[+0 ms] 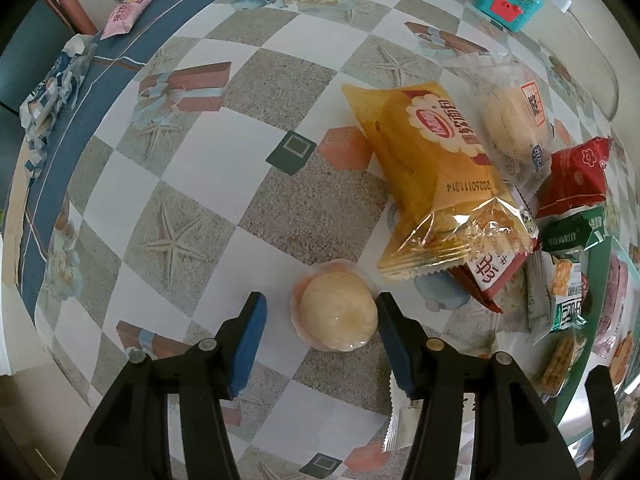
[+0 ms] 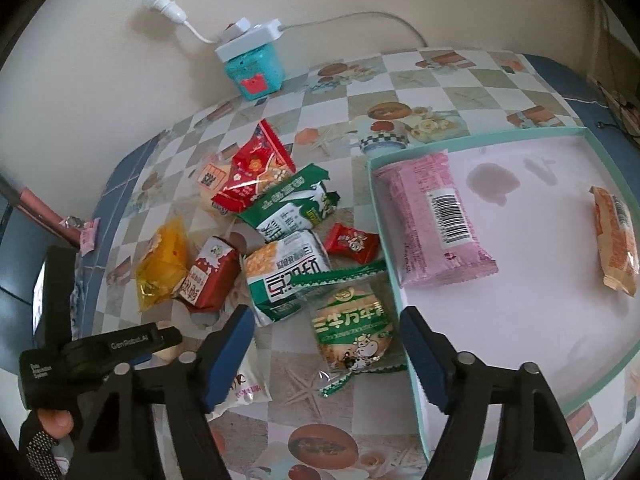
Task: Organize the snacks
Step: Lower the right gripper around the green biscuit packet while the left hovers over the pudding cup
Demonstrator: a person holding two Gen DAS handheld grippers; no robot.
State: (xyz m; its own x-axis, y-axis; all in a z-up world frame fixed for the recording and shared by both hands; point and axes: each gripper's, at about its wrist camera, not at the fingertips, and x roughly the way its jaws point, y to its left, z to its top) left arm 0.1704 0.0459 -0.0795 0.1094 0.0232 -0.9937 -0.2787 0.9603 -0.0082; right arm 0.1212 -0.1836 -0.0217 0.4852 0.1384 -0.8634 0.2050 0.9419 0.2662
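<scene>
In the left wrist view, the left gripper (image 1: 320, 320) is seen with its blue-padded jaws spread apart over the checked tablecloth (image 1: 208, 184), and a round pale jelly cup (image 1: 338, 316) is framed between them — its right side lies just beside, perhaps touching, the right pad, while the left pad stands clear of it. Beyond it a yellow bread packet (image 1: 436, 176) is stacked on the heap of snacks. In the right wrist view, the right gripper (image 2: 326, 344) is likewise held open, and a green-trimmed round biscuit pack (image 2: 352, 332) is seen between its fingers, untouched. The snack pile (image 2: 256, 236) is spread to the left of a teal-rimmed tray (image 2: 416, 392), in which a pink packet (image 2: 434, 220) and an orange packet (image 2: 616, 240) are already laid, well apart.
</scene>
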